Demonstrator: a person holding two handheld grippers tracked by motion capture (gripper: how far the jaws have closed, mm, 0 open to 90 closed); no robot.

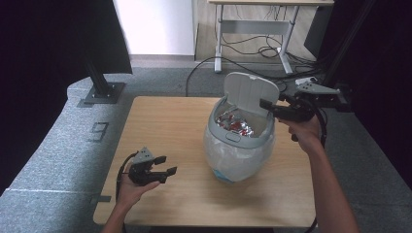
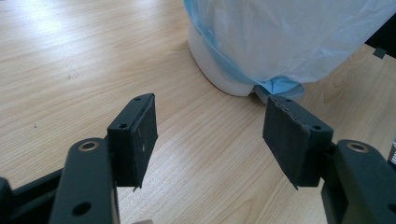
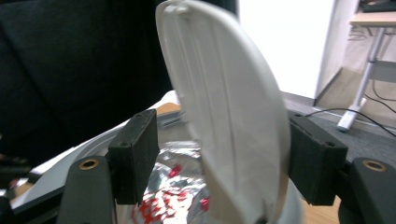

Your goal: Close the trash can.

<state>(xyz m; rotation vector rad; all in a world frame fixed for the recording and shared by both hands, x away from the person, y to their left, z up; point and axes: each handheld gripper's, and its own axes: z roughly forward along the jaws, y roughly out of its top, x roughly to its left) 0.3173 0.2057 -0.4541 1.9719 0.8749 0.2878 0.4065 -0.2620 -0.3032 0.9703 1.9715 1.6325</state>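
A small grey bin (image 1: 238, 145) lined with a pale plastic bag (image 2: 289, 32) stands at the middle right of the wooden table (image 1: 165, 121). Its white lid (image 1: 251, 92) is raised upright, and silver and red wrappers (image 1: 235, 124) lie inside. My right gripper (image 1: 269, 108) reaches in from the right, open, with the lid (image 3: 224, 93) standing edge-on between its jaws; one jaw is at the lid's face and the other is a gap away. My left gripper (image 1: 165, 165) is open and empty, low over the table front left of the bin, facing the bin's base (image 2: 219, 74).
A blue fold of the bag (image 2: 280, 87) pokes out under the bin. Bare tabletop spreads left of the bin. Behind the table stand a black post on a base plate (image 1: 102, 90) and a desk frame with cables (image 1: 252, 43).
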